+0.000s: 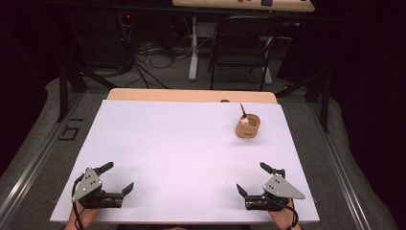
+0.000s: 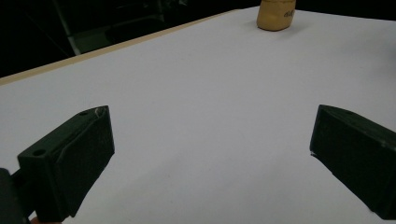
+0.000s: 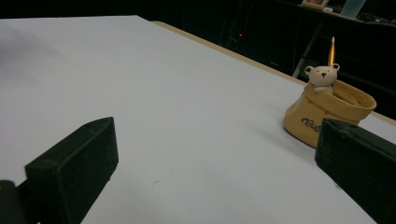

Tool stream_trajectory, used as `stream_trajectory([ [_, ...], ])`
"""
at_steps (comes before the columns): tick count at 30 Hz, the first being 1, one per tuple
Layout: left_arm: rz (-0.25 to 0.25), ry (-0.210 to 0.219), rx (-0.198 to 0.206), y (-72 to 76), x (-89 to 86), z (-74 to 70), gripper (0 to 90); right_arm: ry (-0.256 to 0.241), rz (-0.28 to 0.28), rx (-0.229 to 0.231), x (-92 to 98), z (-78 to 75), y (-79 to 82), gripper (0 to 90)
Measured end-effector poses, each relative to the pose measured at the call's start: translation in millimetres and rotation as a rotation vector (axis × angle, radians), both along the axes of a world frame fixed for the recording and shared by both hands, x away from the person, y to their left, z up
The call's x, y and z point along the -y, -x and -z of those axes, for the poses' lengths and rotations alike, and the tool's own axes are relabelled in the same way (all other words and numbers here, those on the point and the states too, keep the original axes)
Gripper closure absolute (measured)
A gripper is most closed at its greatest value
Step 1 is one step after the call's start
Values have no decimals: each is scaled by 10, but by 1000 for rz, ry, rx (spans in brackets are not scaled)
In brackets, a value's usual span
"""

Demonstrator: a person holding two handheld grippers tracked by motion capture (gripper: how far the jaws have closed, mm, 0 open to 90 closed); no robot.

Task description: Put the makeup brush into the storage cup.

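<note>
the right gripper [image 1: 249,178], jaws wide apart and empty, sits well short of the bear pot [image 1: 248,127]; a careless reach might tip it, spilling its pencil [image 3: 331,51].

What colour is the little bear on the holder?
White, with dark eyes and nose; the bear shows best in the right gripper view.

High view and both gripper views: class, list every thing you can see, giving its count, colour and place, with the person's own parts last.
Bear holder: one, tan, far right of the white sheet.
Pencil: one, orange, upright in the holder.
White sheet: one, covering the table.
Table: one, light wood, edge showing beyond the sheet.
Chair: one, black, on the floor behind the table.
Left gripper: one, black, near left corner, open.
Right gripper: one, black, near right corner, open.
</note>
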State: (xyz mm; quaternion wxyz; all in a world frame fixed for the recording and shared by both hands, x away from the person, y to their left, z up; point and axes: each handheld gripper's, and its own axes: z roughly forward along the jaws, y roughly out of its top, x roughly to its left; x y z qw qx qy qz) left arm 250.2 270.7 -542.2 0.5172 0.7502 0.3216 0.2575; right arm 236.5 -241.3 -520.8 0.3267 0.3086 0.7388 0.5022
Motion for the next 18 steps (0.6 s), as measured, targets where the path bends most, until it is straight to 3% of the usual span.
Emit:
stream_trajectory([
  [8, -7, 20, 6, 56, -30, -3, 0, -9, 1, 2, 12, 8, -15, 0],
  [18, 4, 14, -3, -1, -14, 0, 0, -1, -10, -10, 19, 17, -38, 0],
])
